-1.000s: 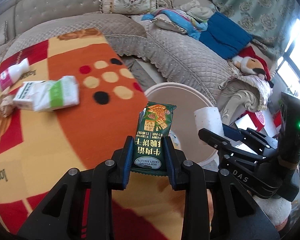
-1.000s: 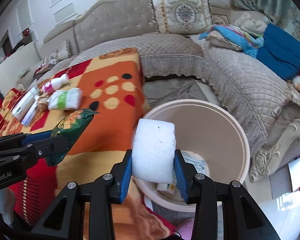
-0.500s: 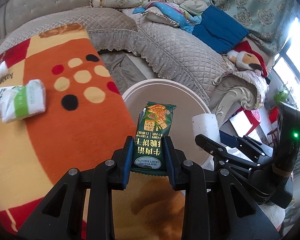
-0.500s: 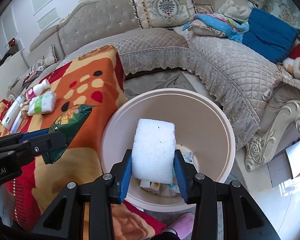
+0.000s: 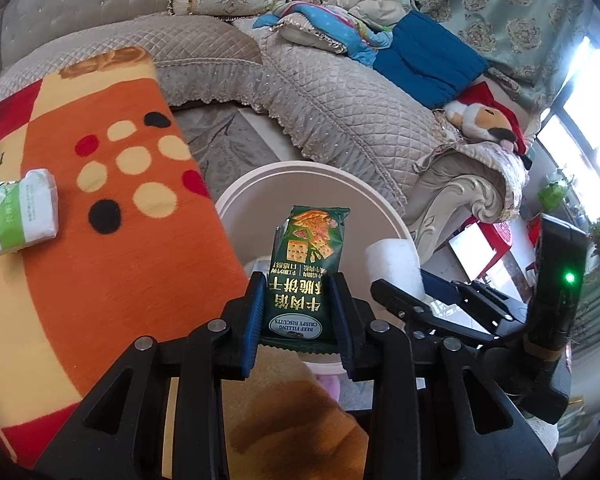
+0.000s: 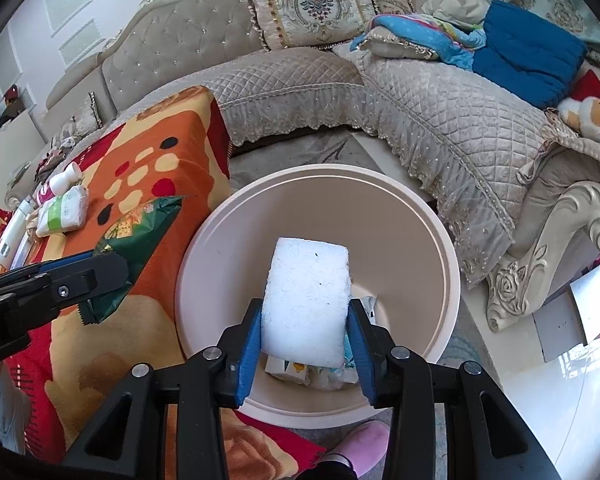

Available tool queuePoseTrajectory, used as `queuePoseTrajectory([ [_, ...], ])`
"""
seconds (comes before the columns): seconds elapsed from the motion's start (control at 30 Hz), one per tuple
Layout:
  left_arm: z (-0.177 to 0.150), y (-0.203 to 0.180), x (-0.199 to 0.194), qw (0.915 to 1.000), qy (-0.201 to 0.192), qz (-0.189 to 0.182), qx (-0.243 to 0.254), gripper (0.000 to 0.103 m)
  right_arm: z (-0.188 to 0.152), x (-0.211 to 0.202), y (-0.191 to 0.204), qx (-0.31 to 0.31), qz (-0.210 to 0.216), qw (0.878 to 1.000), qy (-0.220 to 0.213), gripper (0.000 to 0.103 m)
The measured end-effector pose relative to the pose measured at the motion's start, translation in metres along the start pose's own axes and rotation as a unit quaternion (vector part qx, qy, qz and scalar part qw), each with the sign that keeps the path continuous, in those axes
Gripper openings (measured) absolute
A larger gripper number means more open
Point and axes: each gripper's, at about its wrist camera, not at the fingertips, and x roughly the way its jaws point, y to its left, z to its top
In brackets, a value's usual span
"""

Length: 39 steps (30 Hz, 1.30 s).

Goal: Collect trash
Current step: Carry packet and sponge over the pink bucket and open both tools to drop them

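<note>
My left gripper (image 5: 300,312) is shut on a green biscuit packet (image 5: 306,268) and holds it over the near rim of a round beige bin (image 5: 236,196). My right gripper (image 6: 306,340) is shut on a white foam block (image 6: 306,300) and holds it above the open bin (image 6: 440,232), which has some wrappers at its bottom. The foam block (image 5: 394,262) and the right gripper also show in the left wrist view. The packet (image 6: 136,240) and the left gripper show at the left of the right wrist view.
An orange patterned blanket (image 5: 100,260) covers the table left of the bin, with a white and green pack (image 5: 20,212), a small bottle (image 6: 58,182) and tubes on it. A beige sofa (image 6: 440,112) wraps around behind. A pink slipper (image 6: 360,448) is near the bin.
Both grippers have moved right, from over the blanket towards the bin. The foam block now hangs over the bin's inside and the packet is over its near rim.
</note>
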Motion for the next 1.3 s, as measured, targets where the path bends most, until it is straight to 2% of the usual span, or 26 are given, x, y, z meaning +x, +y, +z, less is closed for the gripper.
queuePoseTrajectory([
  [0.17, 0.0, 0.002, -0.001, 1.0, -0.003, 0.004, -0.001, 0.038, -0.001, 0.002, -0.004, 0.009, -0.004, 1.0, 0.004, 0.048],
  [0.33, -0.001, 0.007, -0.003, 1.0, -0.004, 0.003, -0.007, 0.049, -0.001, 0.002, -0.004, 0.01, -0.005, 1.0, 0.005, 0.048],
  [0.67, -0.006, 0.014, -0.015, 0.9998, -0.014, 0.012, -0.008, 0.05, -0.001, -0.003, 0.006, 0.004, -0.003, 1.0, 0.004, 0.053],
  [1.0, -0.013, 0.04, -0.031, 0.999, -0.019, 0.02, -0.037, 0.05, 0.003, -0.013, 0.018, 0.003, 0.005, 1.0, -0.005, 0.058],
  [1.1, -0.016, 0.048, -0.037, 0.9987, -0.023, 0.022, -0.039, 0.05, 0.004, -0.016, 0.026, -0.001, 0.011, 1.0, -0.008, 0.063],
  [1.3, -0.023, 0.061, -0.054, 0.9981, -0.032, 0.019, -0.049, 0.056, 0.008, -0.022, 0.047, -0.019, 0.02, 1.0, -0.014, 0.063],
])
